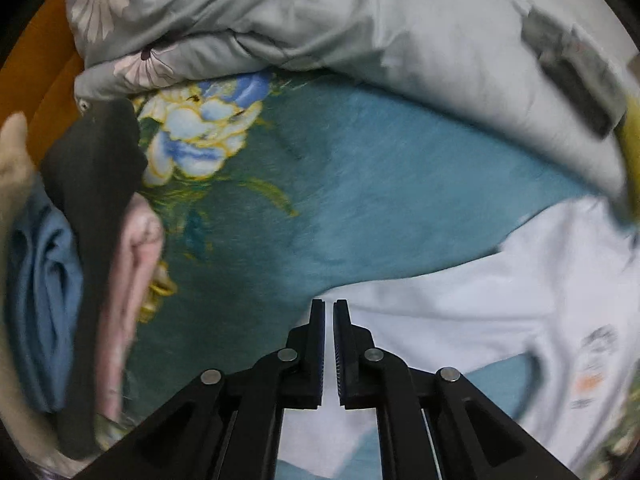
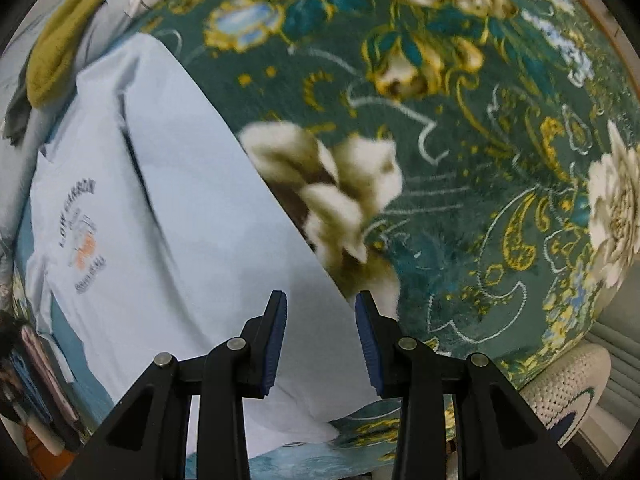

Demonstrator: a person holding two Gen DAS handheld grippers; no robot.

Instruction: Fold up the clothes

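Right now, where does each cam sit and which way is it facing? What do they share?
Left wrist: on the left tool, looking down along its nearly shut fingers at the white T-shirt, teal bedspread, grey duvet and a clothes pile. Only its own tool shows.
Right wrist: on the right tool, looking down at the T-shirt's straight edge on the floral bedspread; its pads stand apart, touching nothing.
Shared: T-shirt, bedspread, duvet.
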